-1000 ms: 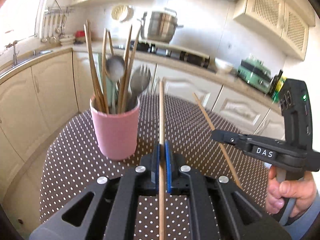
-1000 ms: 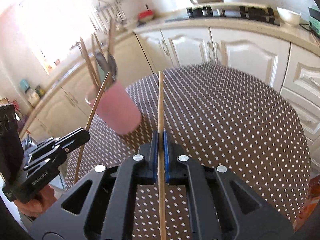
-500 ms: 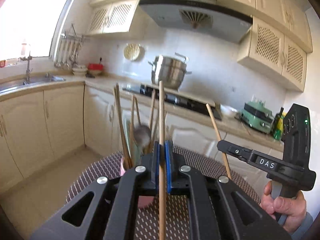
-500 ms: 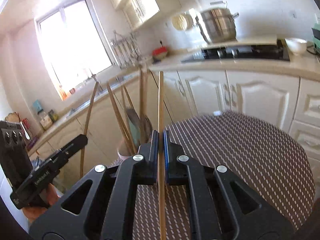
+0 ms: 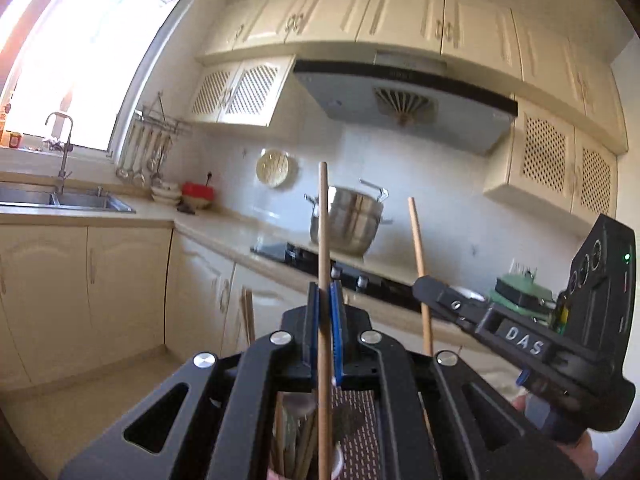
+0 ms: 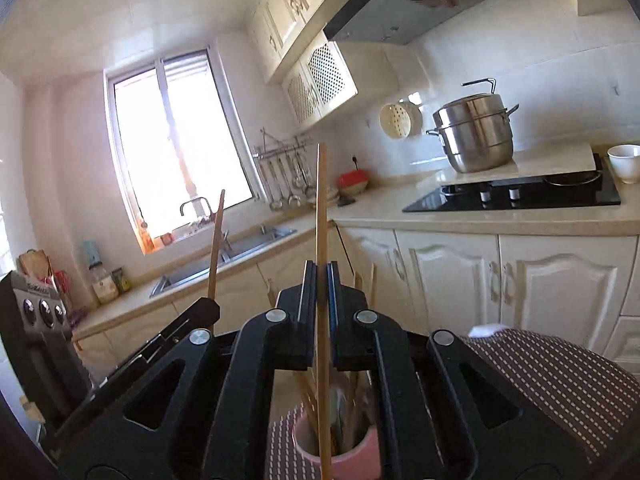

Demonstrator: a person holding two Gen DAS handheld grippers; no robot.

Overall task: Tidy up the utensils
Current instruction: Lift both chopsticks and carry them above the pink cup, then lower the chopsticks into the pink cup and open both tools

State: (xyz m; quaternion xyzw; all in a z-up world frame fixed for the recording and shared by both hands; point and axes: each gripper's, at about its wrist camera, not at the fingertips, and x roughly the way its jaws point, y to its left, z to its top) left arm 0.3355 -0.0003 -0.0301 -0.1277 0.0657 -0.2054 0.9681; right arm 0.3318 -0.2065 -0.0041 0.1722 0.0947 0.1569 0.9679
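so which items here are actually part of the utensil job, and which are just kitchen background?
In play:
- left tongs, shut on left chopstick
- right tongs, shut on right chopstick
- pink cup with utensils already inside
- dotted table

Background:
- steel pot
- cooktop
- sink
- white bowl
- hanging ladle rack

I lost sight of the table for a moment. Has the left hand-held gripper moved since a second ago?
Yes. The left hand-held gripper has risen and tipped up: the pink cup has dropped to the bottom edge, and the range hood now shows.
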